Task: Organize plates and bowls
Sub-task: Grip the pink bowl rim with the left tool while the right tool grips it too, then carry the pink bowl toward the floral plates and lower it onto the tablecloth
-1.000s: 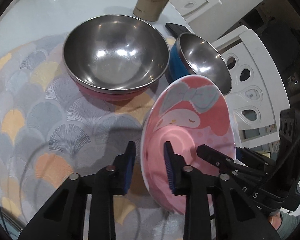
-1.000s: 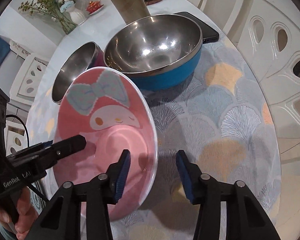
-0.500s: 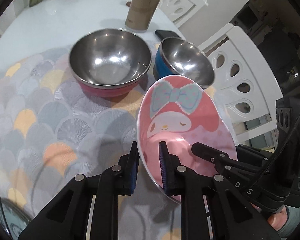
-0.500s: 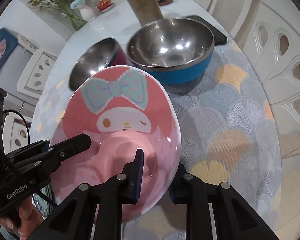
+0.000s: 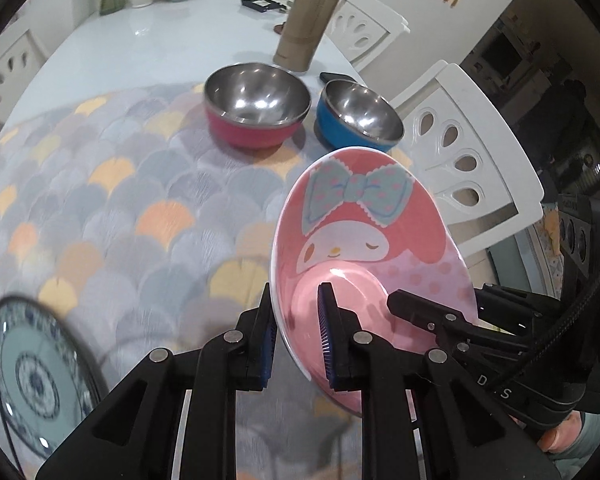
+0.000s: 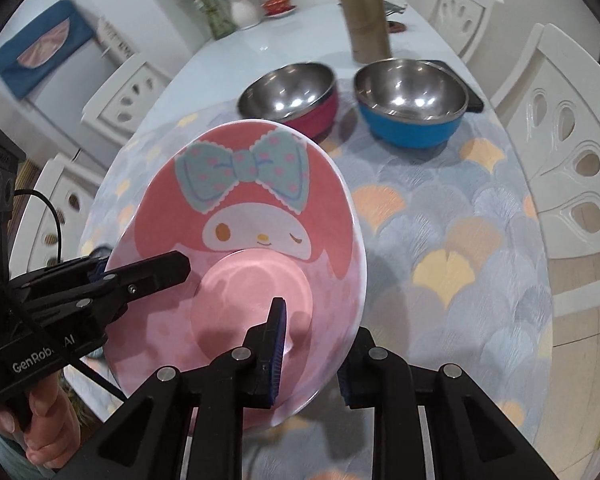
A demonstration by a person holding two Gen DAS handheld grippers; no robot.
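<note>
"genrob" lettering readable on left gripper (image 6: 140, 276) body. pink cartoon plate (image 6: 252, 216) held tilted above the scalloped mat (image 6: 440, 240), pinched at its rim by left gripper and right gripper (image 6: 312, 356). since 0.5 s ago plate raised; bowls farther off; blue-patterned plate (image 5: 36, 376) now in view.

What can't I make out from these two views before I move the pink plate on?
- Left wrist view: blue-patterned plate is blurred and cut off by the lower left edge.
- Both views: the pink plate, gripped by the left tool and right tool, hides the tablecloth beneath it.
- Right wrist view: the right tool's outer finger pad is behind the plate rim.
- Phone: mostly hidden behind the blue bowl.
</note>
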